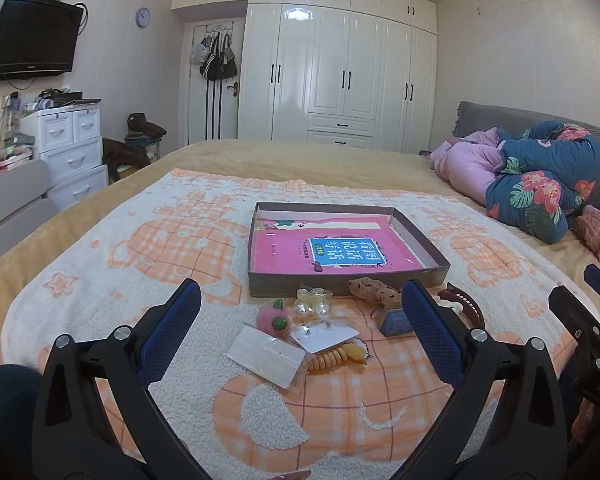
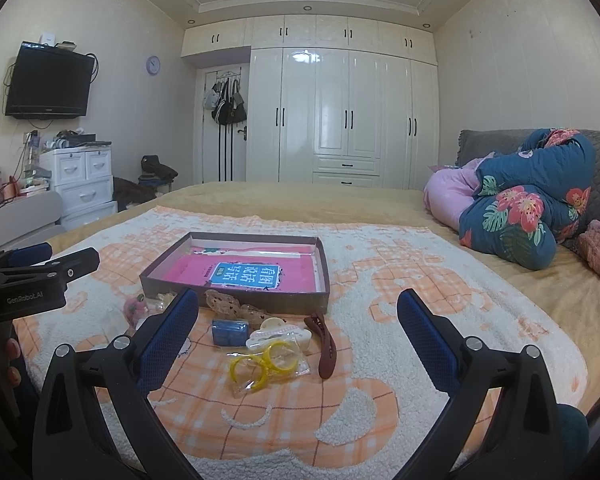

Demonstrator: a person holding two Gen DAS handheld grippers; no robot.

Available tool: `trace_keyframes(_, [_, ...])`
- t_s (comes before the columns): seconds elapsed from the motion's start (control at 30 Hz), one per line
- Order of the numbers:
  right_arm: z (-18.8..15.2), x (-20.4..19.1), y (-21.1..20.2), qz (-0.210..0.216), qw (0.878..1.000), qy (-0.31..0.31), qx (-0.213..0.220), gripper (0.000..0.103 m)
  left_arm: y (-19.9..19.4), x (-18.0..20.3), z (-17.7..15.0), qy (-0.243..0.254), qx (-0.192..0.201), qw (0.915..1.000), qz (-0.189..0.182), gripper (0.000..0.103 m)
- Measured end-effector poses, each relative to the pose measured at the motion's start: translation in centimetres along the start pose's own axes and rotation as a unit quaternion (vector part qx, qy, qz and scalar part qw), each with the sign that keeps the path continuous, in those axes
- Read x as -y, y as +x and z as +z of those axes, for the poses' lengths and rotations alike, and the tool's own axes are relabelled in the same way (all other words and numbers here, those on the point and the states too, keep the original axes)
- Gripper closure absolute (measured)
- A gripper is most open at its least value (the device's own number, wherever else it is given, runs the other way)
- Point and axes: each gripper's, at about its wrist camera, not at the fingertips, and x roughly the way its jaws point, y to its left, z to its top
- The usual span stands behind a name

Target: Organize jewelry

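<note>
While both the left gripper [image 1: 301, 298] and the right gripper [image 2: 298, 298] hung spread and empty, the brown hair claw [image 2: 325, 344] looked light and stiff, best pinched across its middle.

Both cams low; share tray [image 1: 420, 240]
</note>
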Motion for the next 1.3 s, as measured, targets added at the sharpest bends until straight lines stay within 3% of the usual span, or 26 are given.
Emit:
trace_keyframes(0.4, [-0.1,-0.5,0.4,0.016,1.0,-0.009,-0.009,0.006,0.0,-0.1,0.1,-0.004,-0.001,1.0,0.0,0.011])
trace_keyframes(0.73, [0.0,-1.8,2.9,0.053,0.997,-0.024,-0.055,0.006,1.5,-2.6,-0.1,-0.034,-0.019,0.9992,0.002,0.011])
trace_keyframes(1.03, [-1.3,-3.3,5.5,0.089,0.989,-0.049,-0.112,0.006,3.8,-4.6,-0.7,-0.059,-0.061,0.9964,0.005,0.011])
trace_keyframes(1.3, [-2.5,-3.8,7.6,0.104,0.982,-0.058,-0.148,0.006,6.5,-5.3,-1.2,-0.052,-0.1,0.9934,-0.023,0.011])
